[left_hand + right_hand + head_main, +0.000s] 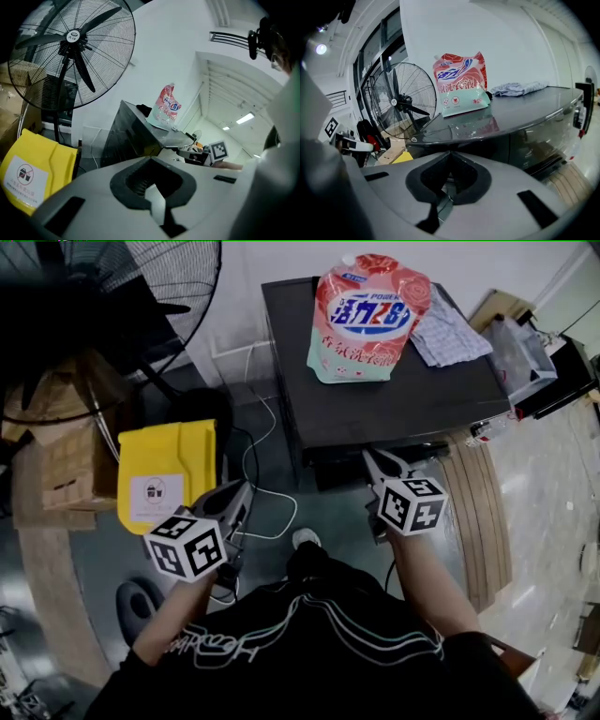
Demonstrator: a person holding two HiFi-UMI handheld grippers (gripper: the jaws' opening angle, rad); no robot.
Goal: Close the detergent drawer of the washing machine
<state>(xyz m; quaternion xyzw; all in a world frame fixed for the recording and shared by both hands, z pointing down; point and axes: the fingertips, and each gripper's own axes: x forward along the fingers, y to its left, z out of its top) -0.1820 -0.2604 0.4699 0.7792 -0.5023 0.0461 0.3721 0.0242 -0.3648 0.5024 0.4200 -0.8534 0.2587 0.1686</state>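
The washing machine (394,399) is a dark box seen from above, its front edge facing me. A dark strip under that edge (375,454) may be the detergent drawer, but I cannot make it out clearly. My right gripper (370,457) is shut and empty, its tips at the machine's front upper edge near the left corner. In the right gripper view the machine's top (506,122) lies just beyond the closed right gripper (450,153). My left gripper (244,491) hangs shut and empty over the floor, left of the machine; the left gripper view shows the machine's side (126,136).
A pink detergent bag (367,315) and a folded cloth (450,334) lie on the machine's top. A yellow bag (167,474) and a standing fan (122,287) are to the left, with white cables (262,474) on the floor. Wooden boards (483,512) lie to the right.
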